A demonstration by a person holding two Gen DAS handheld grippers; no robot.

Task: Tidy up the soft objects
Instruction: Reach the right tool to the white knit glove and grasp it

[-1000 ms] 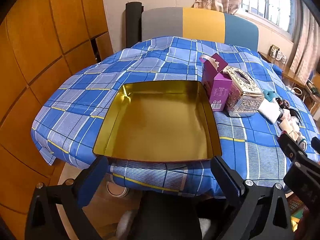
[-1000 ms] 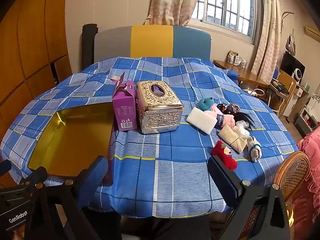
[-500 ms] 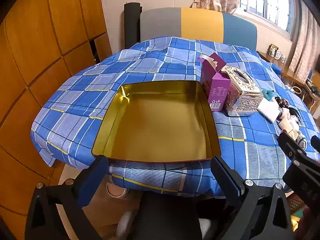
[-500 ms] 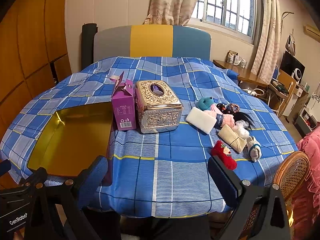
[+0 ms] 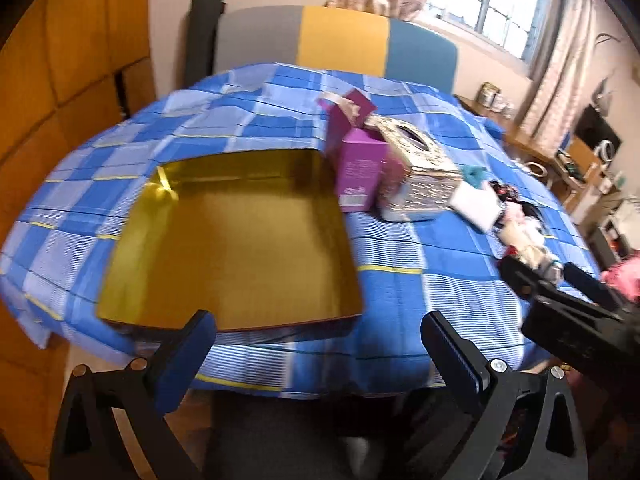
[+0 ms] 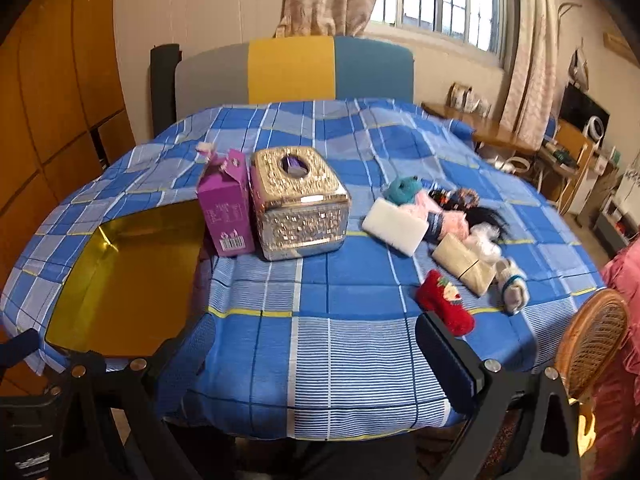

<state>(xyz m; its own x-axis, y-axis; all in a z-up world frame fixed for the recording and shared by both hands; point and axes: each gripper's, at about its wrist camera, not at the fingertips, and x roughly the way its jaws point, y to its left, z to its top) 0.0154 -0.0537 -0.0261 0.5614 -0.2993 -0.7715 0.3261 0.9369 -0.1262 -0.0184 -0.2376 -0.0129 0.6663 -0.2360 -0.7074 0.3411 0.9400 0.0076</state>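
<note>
Both cams swung right/closer vs earlier | L gripper (image 5: 318, 354) & R gripper (image 6: 304, 354) wide, empty | red knitted sock (image 6: 445, 307) lower right: approach low, pinch mid-body → shallow gold tin tray (image 6: 68, 312)

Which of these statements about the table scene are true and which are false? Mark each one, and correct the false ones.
1. The gold tray holds nothing. True.
2. The purple carton stands beside the metallic tissue box. True.
3. The red sock lies inside the tray. False: it lies on the checked tablecloth.
4. The right tongs grip the white pad. False: they are open and hold nothing.
5. The left tongs are shut. False: they are open.
</note>
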